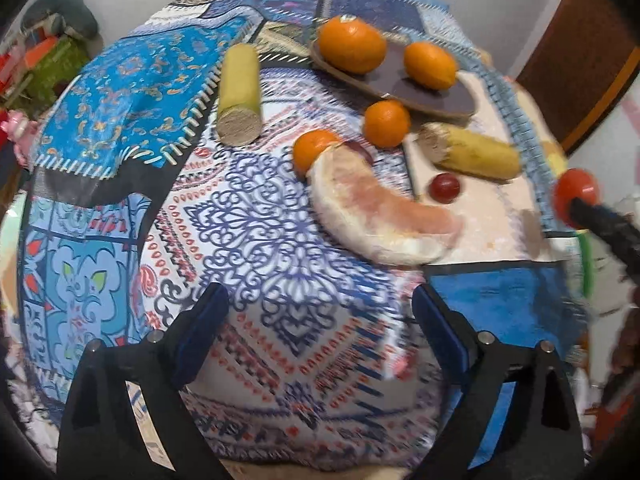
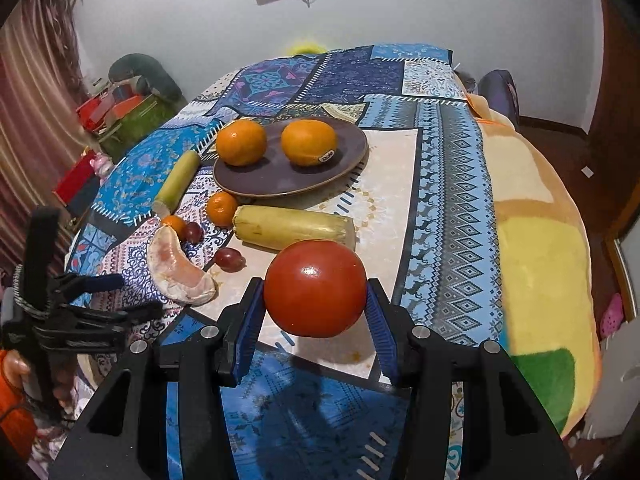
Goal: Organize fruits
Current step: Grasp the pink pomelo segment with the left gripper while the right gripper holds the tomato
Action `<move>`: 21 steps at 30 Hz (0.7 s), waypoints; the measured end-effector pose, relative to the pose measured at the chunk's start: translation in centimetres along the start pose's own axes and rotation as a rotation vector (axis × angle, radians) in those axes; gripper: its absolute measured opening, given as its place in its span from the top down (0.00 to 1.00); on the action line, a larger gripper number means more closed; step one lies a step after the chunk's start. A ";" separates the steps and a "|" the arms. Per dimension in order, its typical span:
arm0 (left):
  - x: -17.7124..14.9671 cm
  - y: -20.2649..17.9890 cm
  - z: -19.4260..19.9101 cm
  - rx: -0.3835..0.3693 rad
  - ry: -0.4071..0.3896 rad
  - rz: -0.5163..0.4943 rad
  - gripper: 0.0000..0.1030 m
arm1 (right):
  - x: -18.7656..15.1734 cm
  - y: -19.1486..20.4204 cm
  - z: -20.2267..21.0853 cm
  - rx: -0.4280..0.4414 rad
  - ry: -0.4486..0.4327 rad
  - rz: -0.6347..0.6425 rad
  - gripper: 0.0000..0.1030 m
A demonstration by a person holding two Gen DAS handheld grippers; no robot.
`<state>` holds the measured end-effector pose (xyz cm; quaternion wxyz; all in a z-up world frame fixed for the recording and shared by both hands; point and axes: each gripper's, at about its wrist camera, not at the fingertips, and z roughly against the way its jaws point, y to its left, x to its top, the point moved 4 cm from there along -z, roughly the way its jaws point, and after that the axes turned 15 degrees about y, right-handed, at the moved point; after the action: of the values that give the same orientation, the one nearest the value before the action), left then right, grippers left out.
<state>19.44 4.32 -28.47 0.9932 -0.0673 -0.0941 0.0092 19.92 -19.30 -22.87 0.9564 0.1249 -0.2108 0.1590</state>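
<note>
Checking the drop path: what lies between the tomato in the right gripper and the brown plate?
In the right wrist view, a yellow-green cane piece lies crosswise on the cloth between the held tomato and the plate.

The tomato (image 2: 315, 288) is glossy red, set between the blue pads (image 2: 247, 332) of the black right claw (image 2: 316, 320). The left claw (image 1: 320, 332) is black with blue pads (image 1: 202, 336) too. The plate (image 2: 280, 176) is dark purple-brown with a tan rim, and the two oranges (image 2: 241, 142) on it are bright orange; the one toward 3 o'clock (image 2: 309, 142) carries a small dark sticker. Two smaller mandarins (image 2: 222, 208) are the same orange. The cane pieces (image 2: 294, 227) are pale yellow-green with beige cut ends. The pomelo segment (image 2: 180, 272) is pink inside a whitish skin. The grapes (image 2: 229, 259) are dark red. The bedcover (image 2: 448, 184) is a patchwork of blue, white and cream with paisley, diamond and medallion patterns.
</note>
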 end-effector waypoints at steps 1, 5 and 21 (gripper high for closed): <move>0.1 -0.5 0.5 -0.017 -0.011 -0.010 0.08 | 0.0 0.0 -0.1 0.001 0.001 -0.001 0.55; 1.7 -2.8 -0.4 -0.032 0.010 -0.003 0.04 | 0.0 0.0 -0.3 0.015 0.008 -0.009 0.55; 3.6 -3.4 -2.7 -0.009 0.004 0.006 0.11 | -0.2 -1.1 -0.1 0.019 0.004 -0.034 0.55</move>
<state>23.47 0.69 -30.01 0.9931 -0.0719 -0.0920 0.0118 20.15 -20.36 -23.21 0.9581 0.1373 -0.2054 0.1452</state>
